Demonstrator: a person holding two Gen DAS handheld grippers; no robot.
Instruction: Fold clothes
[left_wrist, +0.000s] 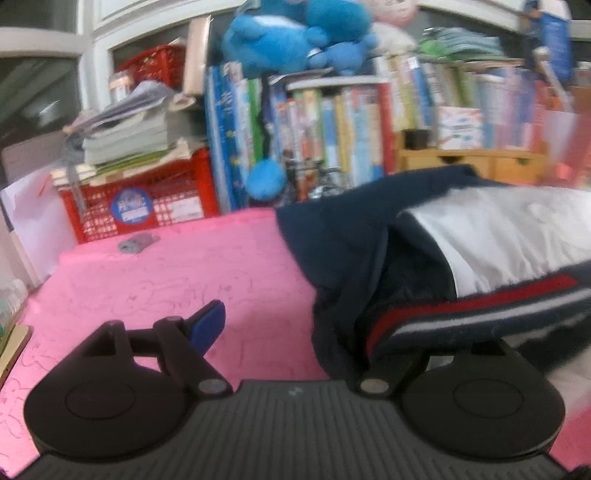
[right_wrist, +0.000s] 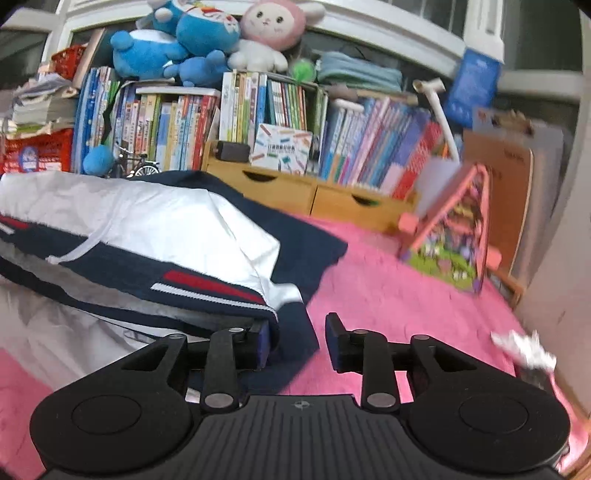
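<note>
My left jaws gape, garment (left_wrist: 461, 258) draped over the right-hand finger; my right jaws stand apart too, garment (right_wrist: 147, 240) lying long leftward, touching the left finger.

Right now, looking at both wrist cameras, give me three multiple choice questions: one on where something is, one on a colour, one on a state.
1. Where does the garment lie?
A. on the pink cover
B. in the red crate
C. on the bookshelf

2. What colour is the stripe beside the white one on the garment's band?
A. green
B. red
C. yellow

3. How do the right tongs stand?
A. shut on a book
B. gripping the plush rabbit
C. open, with cloth at the left finger

Key: 1 A, the navy and white cloth rests on the pink cover. 2 B, a red stripe runs along the band. 3 C, a clear gap shows between the fingers.
</note>
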